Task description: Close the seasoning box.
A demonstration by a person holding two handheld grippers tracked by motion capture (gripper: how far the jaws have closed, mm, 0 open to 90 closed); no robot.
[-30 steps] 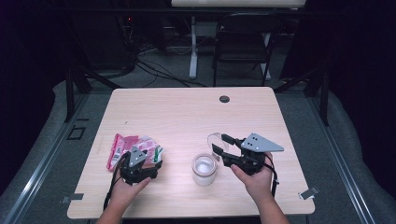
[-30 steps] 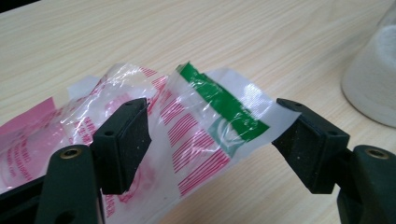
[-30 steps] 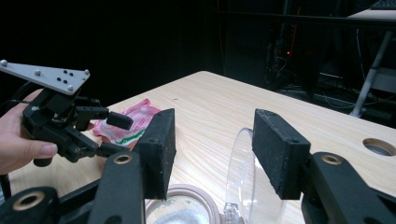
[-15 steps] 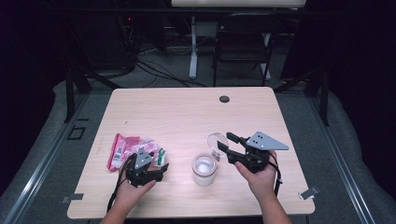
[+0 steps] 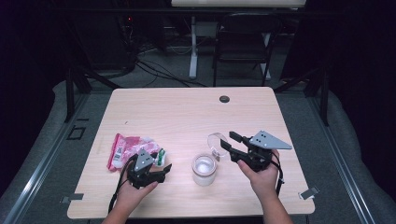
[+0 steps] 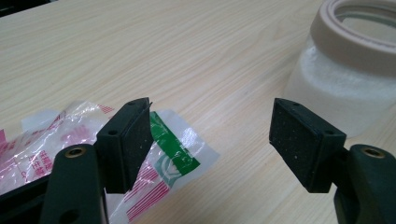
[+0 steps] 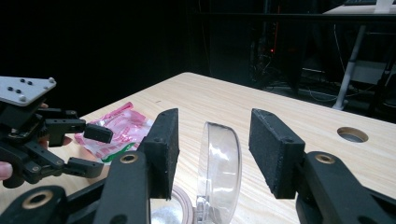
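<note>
Upright, clear-lidded jar (image 5: 204, 169) stands open, lid (image 7: 219, 171) raised.

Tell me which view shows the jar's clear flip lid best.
The right gripper view: the clear lid stands upright, edge-on, between the open jaws. The high view shows it small behind the jar. The left gripper view gives just the jar's rim.
</note>
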